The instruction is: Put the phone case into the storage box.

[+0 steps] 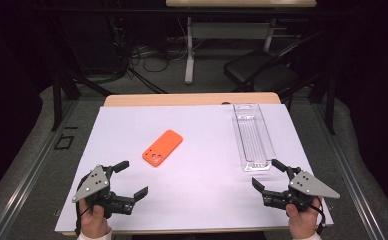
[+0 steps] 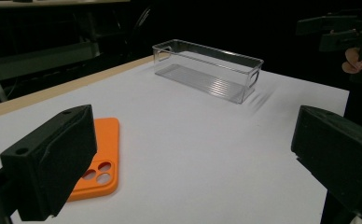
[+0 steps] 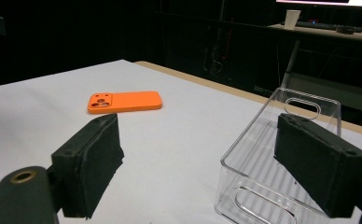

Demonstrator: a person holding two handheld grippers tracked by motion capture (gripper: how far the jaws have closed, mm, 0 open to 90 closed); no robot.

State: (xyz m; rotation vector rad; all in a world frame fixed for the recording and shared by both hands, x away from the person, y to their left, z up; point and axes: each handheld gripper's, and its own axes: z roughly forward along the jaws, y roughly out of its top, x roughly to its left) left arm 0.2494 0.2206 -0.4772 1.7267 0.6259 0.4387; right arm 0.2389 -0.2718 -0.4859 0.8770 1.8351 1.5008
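Opening stance, before any pickup. Your left tongs (image 1: 131,180) hang low at about 7 o'clock on the white-covered counter (image 1: 202,200), jaws spread wide with nothing between them. Your right tongs (image 1: 270,174) sit at about 5 o'clock, likewise released and empty. The orange phone case (image 1: 162,147) lies flat, back up, near the centre of the counter, at roughly 1 o'clock from your left tongs and apart from them. The clear plastic bin (image 1: 253,136) stands upright and empty, running from 1 toward 3 o'clock on the counter, its near end just beyond your right tongs; in the right gripper view one jaw overlaps its near wall (image 3: 263,205), though contact cannot be told. Judged from this layout, the step in hand is the approach. The next move calls for bringing the left tongs over the case, straddling its long edges, and closing on it.
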